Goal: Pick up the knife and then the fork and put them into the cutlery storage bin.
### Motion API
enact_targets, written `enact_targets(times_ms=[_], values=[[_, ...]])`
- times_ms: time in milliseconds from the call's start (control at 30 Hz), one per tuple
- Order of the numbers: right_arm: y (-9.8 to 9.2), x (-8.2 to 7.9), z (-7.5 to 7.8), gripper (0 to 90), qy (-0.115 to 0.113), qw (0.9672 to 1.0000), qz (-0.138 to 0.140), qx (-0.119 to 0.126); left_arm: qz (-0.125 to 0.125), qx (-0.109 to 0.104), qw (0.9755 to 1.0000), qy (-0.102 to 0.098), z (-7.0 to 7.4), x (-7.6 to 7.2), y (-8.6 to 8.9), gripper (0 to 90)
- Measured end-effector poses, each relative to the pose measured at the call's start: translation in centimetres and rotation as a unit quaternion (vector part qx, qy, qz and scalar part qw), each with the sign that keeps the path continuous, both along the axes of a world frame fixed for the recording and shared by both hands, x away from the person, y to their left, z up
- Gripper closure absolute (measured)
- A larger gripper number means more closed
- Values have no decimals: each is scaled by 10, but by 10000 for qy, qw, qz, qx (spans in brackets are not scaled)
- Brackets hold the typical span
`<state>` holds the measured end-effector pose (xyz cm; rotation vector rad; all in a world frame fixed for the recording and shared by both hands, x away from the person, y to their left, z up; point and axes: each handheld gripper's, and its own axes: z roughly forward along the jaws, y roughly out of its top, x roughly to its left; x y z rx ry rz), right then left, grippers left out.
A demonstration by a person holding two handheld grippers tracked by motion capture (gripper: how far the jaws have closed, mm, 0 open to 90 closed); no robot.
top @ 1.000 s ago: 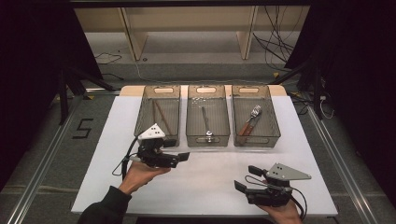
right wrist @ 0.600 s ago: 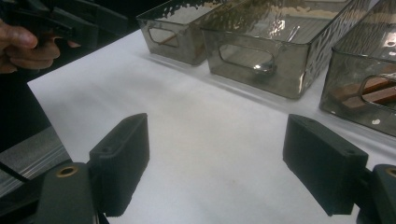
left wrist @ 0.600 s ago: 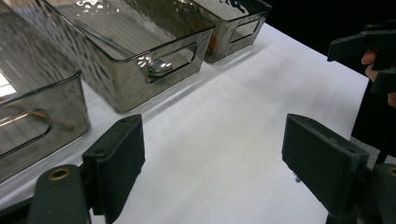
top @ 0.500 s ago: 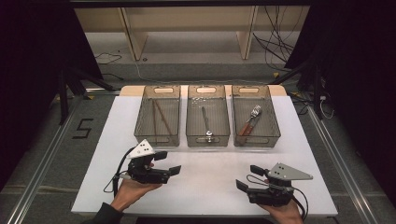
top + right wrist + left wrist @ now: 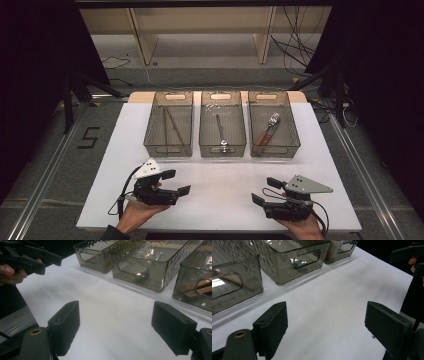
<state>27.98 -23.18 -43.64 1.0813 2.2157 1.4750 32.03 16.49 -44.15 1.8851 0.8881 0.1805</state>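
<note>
The left gripper (image 5: 176,182) hangs low over the white table (image 5: 220,200) at about 7 o'clock in the high view, well short of the three smoky clear bins. Its long axis runs level across the table toward 3 o'clock, the jaws pointing at the right gripper (image 5: 265,190). Its jaws have just been opening and now stand wide apart with only bare tabletop between them, as the left gripper view shows (image 5: 324,325).

The right gripper sits at about 5 o'clock, near the table's front edge, its long axis pointing toward 9 to 10 o'clock, back at the left one. Its jaws are also spread wide over bare tabletop in the right gripper view (image 5: 117,327).

The bins stand side by side around 12 o'clock, each with its long side running from 6 to 12. The left bin (image 5: 170,95) holds chopsticks (image 5: 172,125) lying roughly lengthwise, tilted slightly toward 11. The middle bin (image 5: 222,95) holds a spoon (image 5: 220,132), handle toward 12 and bowl toward 6. The right bin (image 5: 272,95) holds a fork (image 5: 268,128) on a slant, tines toward 1 o'clock and wooden handle toward 7.
</note>
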Motion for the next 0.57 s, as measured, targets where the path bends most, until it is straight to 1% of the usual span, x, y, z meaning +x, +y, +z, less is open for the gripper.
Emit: enact_targets(times_ms=[67,133,567], values=[[0,0,0,235,-6,10000,-5,12,-9,-3,10000,3,0,1,1,179],[0,0,0,235,-6,10000,-6,8,33,-55,10000,-2,0,1,2,179],[1,0,-1,235,7,10000,0,-6,37,-85,10000,-16,1,1,3,179]])
